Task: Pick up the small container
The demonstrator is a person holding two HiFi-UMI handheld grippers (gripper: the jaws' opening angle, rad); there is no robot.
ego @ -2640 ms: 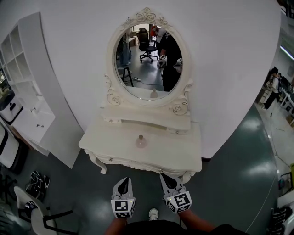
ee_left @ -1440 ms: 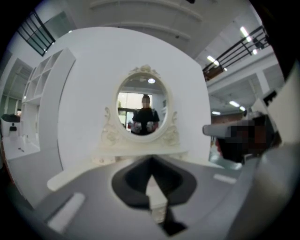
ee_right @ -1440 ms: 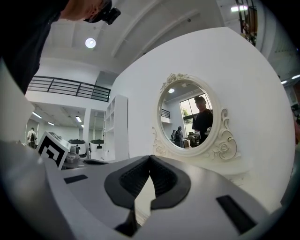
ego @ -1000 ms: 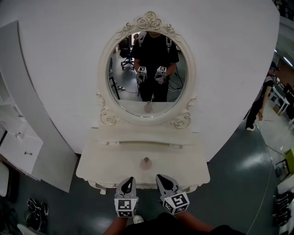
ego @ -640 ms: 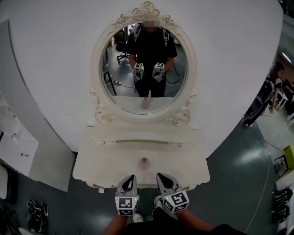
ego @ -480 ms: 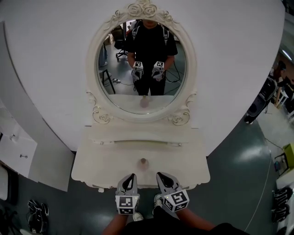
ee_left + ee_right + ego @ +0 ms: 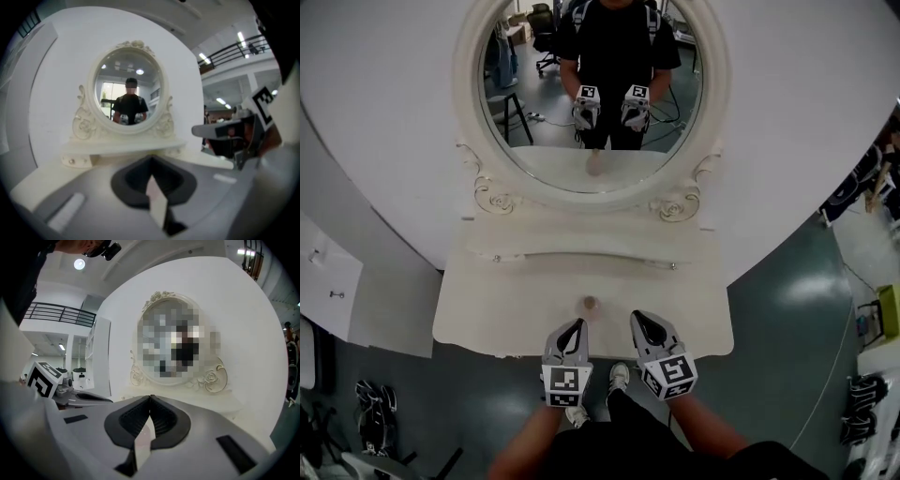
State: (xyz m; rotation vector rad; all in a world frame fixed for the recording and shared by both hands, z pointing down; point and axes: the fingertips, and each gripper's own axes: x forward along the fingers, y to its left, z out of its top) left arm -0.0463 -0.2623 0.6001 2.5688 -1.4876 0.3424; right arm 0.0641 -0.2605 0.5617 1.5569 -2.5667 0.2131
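The small container, a pinkish pot with a knob lid, stands near the front middle of the white dressing table in the head view. My left gripper is just in front of it and slightly left, its jaws shut and empty. My right gripper is a little to the container's right, also shut and empty. In the left gripper view the left gripper has its jaws together, and the right gripper shows beside it. The right gripper view shows the right gripper with its jaws closed too. My own jaws hide the container in both gripper views.
An oval mirror in an ornate frame rises behind a low drawer shelf at the table's back. A white cabinet stands at the left, with shoes on the dark floor. My feet are under the table's front edge.
I have stepped closer: the table fills more of the view. Both grippers now reach over its front edge, near the container. Their jaws stayed shut.
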